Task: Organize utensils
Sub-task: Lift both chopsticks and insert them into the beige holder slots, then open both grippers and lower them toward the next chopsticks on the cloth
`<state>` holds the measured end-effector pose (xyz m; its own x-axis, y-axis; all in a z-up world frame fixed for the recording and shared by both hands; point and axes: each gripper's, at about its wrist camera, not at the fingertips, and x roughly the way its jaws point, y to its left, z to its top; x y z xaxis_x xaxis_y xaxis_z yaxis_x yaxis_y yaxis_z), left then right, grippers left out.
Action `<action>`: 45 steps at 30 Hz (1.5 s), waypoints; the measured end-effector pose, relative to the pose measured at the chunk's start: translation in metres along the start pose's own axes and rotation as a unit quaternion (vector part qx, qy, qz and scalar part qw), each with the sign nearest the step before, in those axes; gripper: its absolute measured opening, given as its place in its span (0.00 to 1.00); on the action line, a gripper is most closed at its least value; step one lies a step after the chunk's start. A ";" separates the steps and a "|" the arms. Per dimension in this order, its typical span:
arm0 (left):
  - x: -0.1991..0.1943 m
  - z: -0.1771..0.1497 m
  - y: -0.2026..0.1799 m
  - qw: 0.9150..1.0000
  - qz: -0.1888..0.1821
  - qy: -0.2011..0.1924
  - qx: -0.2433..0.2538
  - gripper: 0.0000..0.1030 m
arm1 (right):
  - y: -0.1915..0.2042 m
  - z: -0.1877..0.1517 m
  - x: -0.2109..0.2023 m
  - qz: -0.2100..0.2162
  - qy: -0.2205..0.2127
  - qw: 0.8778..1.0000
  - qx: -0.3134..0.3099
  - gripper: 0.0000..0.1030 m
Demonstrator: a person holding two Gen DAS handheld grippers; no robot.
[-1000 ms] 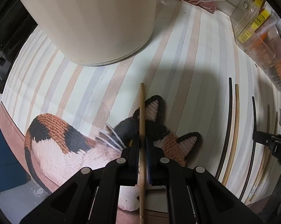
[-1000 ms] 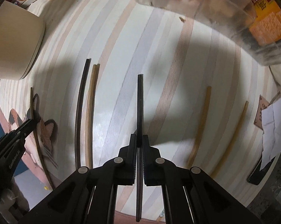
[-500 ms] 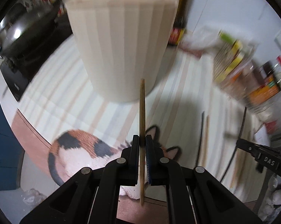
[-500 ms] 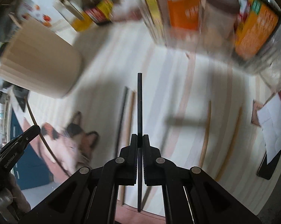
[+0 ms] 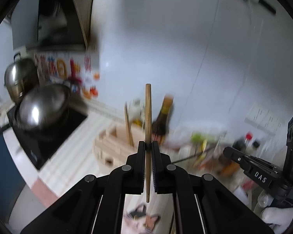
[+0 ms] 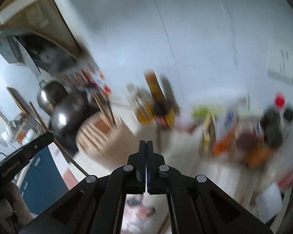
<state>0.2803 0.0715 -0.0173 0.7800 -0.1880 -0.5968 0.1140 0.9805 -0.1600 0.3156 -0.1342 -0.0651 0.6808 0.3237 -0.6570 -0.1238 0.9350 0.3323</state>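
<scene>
Since the earlier frames both grippers have lifted off the striped mat and tipped up toward the white wall, with the round slatted wooden holder (image 5: pixel 115 146) now below and ahead. The left gripper (image 5: pixel 148 146) clamps a slim, round light-wood chopstick (image 5: pixel 148 117) near its middle, upright, both ends protruding. The right gripper (image 6: pixel 146 146) has its jaws pressed together; the dark chopstick it held is not visible between them, and blur leaves it unclear whether anything remains gripped. A stick (image 5: pixel 128 125) leans inside the holder. Steel pots (image 5: pixel 41 109) and a dark bottle (image 5: pixel 163 122) are smeared by motion.
</scene>
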 end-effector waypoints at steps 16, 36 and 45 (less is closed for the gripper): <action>0.067 0.089 0.021 0.999 0.032 -0.022 -0.006 0.04 | 0.017 0.060 0.032 0.026 -0.014 1.000 0.003 0.00; 0.098 -0.045 0.009 0.996 0.031 0.080 0.004 1.00 | -0.129 -0.081 0.033 -0.130 0.126 0.972 0.152 0.78; 0.183 -0.173 -0.048 0.966 0.028 0.244 0.076 0.98 | -0.183 -0.183 0.054 -0.154 0.226 0.941 0.200 0.25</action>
<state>0.3114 -0.0198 -0.2545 0.4088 -0.1024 -0.9068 0.1978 0.9800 -0.0215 0.2426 -0.2612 -0.2849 0.2529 0.1587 -0.9544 0.3719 0.8947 0.2473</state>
